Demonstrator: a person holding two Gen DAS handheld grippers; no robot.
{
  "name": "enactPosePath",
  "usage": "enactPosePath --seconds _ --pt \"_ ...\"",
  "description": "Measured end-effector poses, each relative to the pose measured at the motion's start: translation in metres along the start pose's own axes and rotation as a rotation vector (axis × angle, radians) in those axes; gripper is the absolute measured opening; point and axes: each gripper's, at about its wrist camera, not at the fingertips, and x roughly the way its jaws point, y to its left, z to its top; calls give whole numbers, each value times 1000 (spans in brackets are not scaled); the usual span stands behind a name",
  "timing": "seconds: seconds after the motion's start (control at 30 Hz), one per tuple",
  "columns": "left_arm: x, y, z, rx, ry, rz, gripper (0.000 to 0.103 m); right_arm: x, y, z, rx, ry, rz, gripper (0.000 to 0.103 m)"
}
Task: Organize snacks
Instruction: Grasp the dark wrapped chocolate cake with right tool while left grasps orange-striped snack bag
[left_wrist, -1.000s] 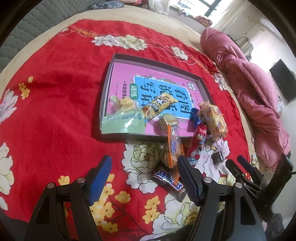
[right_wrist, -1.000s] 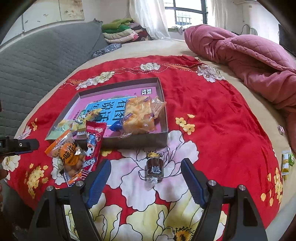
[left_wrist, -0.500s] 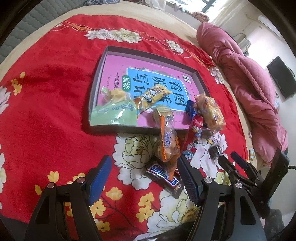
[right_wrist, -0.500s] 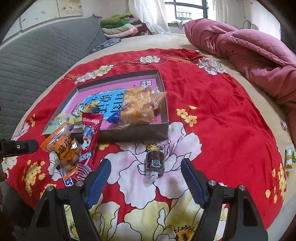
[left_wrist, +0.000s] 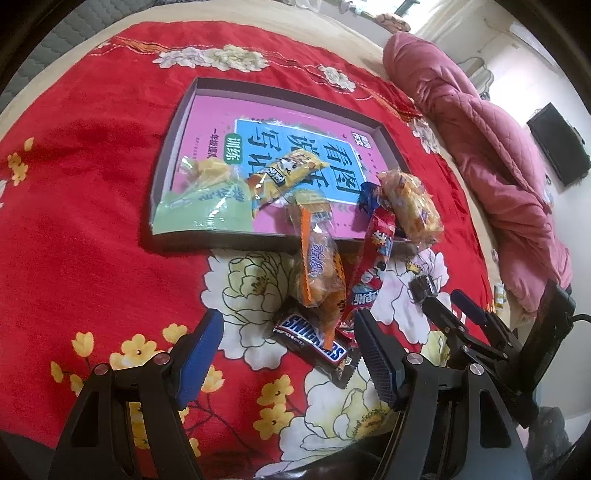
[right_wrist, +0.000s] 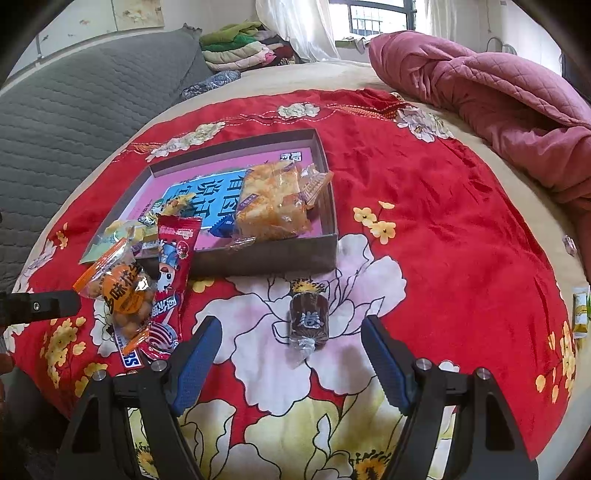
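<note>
A shallow grey box with a pink and blue book on its floor lies on a red flowered cloth. Inside it are a green packet, a yellow packet and an orange cracker bag. An orange peanut bag and a red packet lean over its near wall. A Snickers bar lies just ahead of my open left gripper. A small brown wrapped sweet lies just ahead of my open right gripper.
A pink quilt is bunched at the right of the bed. A grey quilted headboard rises at the left, with folded clothes behind. Small yellow packets lie at the cloth's right edge.
Both views have crept a little closer to the snacks: the Snickers bar and the brown sweet sit slightly nearer the fingertips. Both grippers stay open; nothing was picked up.
</note>
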Motion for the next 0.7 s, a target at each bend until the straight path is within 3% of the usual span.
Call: enactPosePath --seconds 0.7 --pt "28 -11 9 -16 21 -42 75 21 5 -3 -43 24 -11 76"
